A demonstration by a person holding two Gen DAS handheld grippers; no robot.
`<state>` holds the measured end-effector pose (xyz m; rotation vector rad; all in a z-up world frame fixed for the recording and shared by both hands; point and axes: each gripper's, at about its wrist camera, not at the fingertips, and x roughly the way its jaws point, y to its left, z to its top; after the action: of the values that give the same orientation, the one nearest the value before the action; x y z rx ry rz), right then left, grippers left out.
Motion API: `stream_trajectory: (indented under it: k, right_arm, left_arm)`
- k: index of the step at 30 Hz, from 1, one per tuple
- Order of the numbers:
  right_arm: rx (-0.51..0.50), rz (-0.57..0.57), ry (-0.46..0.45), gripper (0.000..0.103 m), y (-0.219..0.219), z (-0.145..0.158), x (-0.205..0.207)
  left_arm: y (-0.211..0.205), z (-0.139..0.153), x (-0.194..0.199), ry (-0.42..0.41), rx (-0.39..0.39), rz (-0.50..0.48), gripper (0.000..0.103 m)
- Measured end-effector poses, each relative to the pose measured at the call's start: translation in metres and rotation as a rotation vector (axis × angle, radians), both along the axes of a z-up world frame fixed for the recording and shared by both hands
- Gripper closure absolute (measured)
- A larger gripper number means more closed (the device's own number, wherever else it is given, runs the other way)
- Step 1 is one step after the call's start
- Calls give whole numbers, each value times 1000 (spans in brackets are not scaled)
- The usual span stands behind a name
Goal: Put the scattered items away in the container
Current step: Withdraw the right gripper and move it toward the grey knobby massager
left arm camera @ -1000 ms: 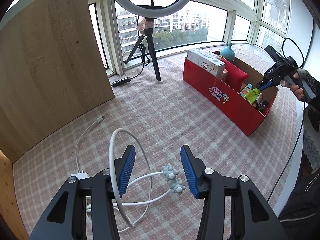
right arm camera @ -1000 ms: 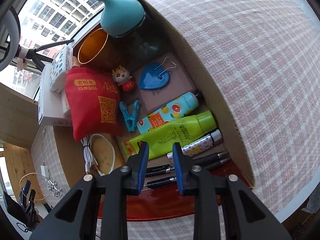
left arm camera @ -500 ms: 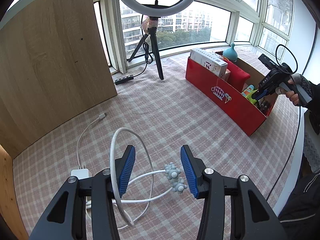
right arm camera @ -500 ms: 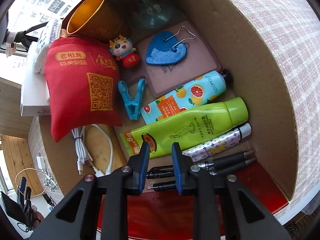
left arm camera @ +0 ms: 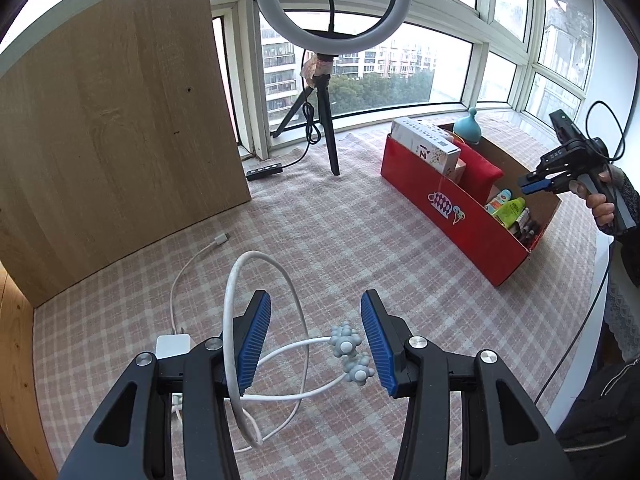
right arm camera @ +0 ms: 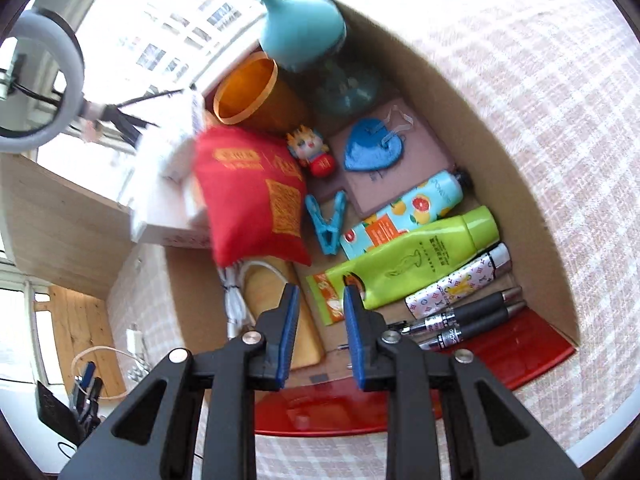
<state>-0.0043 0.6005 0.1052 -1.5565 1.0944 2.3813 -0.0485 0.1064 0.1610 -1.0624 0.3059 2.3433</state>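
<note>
Left wrist view: left hand-held gripper (left arm camera: 316,336), jaws wide apart, empty, over white cable (left arm camera: 264,344) on checked worktop (left arm camera: 320,232); farther right, red box (left arm camera: 460,208); right hand-held gripper (right arm camera: 318,332) above it, slightly parted, empty.

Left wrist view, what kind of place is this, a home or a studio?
Probably an enclosed apartment balcony or sunroom set up for recording. Curved windows look out on high-rise housing blocks, a ring light on a tripod stands on the checked cloth, and a red box holds household odds and ends.
</note>
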Motion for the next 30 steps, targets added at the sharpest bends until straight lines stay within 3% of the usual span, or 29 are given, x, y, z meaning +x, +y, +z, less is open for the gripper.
stream_trajectory:
  k: [5, 10, 12, 14, 17, 21, 30]
  right_arm:
    - [55, -57, 230, 70, -8, 47, 45]
    - [181, -16, 338, 61, -45, 68, 77]
    - [212, 30, 345, 61, -62, 68, 84]
    - [218, 73, 344, 61, -82, 62, 87]
    - [150, 195, 346, 61, -114, 52, 83]
    - [139, 321, 329, 61, -161, 41, 74]
    - [68, 508, 311, 61, -250, 18, 57]
  left_arm:
    - [-23, 5, 12, 7, 58, 99, 58]
    - [-42, 7, 30, 3, 92, 172, 58]
    - [-52, 12, 38, -2, 119, 181, 57]
    - [-59, 18, 45, 12, 127, 182, 44]
    - [-64, 24, 54, 49, 101, 191, 44]
    - [-74, 25, 63, 57, 79, 217, 44]
    - [-119, 22, 90, 53, 33, 294, 44]
